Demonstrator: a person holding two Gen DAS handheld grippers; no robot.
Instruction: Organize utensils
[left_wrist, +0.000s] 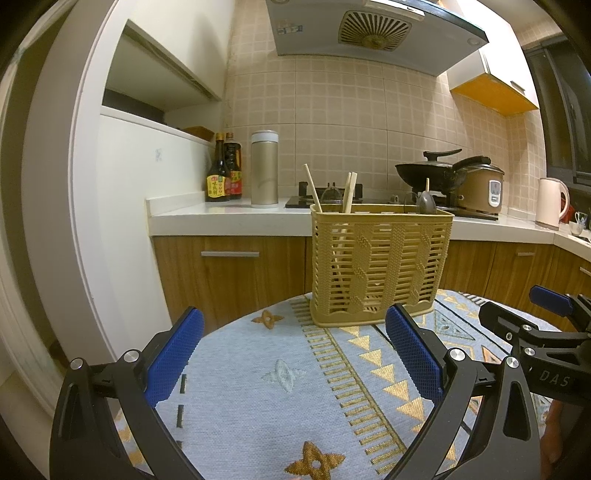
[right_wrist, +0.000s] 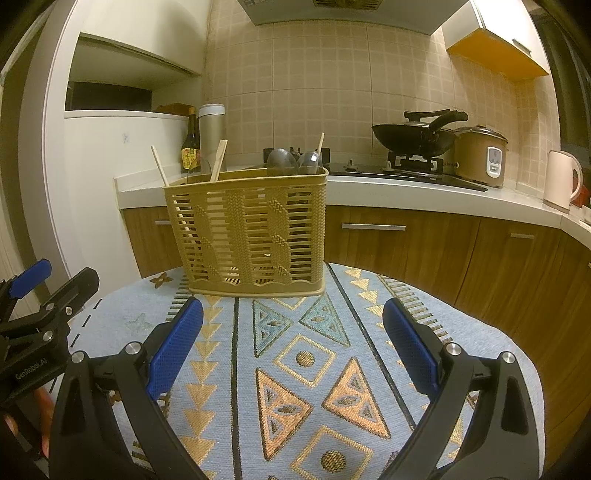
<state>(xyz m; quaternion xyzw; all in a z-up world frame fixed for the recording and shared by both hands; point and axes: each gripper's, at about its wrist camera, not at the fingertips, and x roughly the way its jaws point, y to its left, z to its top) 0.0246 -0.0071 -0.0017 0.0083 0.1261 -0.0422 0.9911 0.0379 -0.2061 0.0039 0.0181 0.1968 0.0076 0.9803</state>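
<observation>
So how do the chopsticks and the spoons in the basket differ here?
The chopsticks are pale, thin sticks leaning at angles; the spoons show rounded, dark, shiny bowls pointing up. The chopsticks sit at the left end of the basket, the spoons toward its right end. The chopsticks rise well above the rim; the spoons barely clear it. Both stand inside the same basket, untouched by either tongs.

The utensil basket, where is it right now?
The utensil basket stands upright at the far edge of the patterned tablecloth, ahead of both open grippers, right of centre in the left wrist view, with chopsticks and spoons inside.
</observation>
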